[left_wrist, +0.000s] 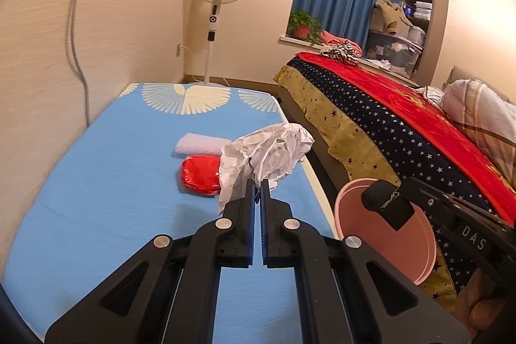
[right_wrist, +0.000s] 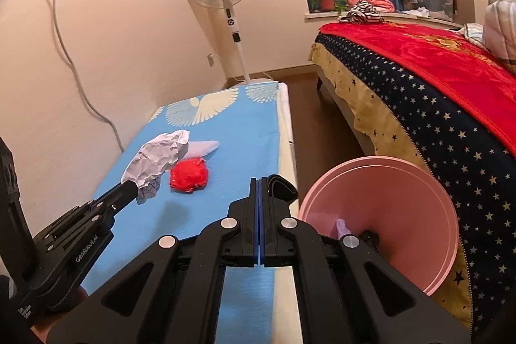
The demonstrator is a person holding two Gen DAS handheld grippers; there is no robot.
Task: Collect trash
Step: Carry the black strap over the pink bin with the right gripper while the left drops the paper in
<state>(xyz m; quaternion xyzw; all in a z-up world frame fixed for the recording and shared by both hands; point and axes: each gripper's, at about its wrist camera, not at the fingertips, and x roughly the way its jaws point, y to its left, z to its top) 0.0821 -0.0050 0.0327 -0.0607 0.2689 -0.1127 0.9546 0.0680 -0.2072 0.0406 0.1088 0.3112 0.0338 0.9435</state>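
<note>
Left gripper [left_wrist: 257,182] pinches crumpled paper [left_wrist: 267,152], hiding red wrapper [left_wrist: 200,178].

Both tools are the same build: the matte black plastic left gripper [left_wrist: 257,182] and its twin, the matte black plastic right gripper [right_wrist: 259,182], each have blue rubber pads lining the inner finger faces and round silver pivot bolts [left_wrist: 224,223] on the linkage arms. Behind those bolts, white "GenRobot.AI" lettering [right_wrist: 86,249] runs along the left body.

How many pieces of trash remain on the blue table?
2: a red wrapper and a white piece just behind it. The crumpled paper is held by the left gripper.
</note>
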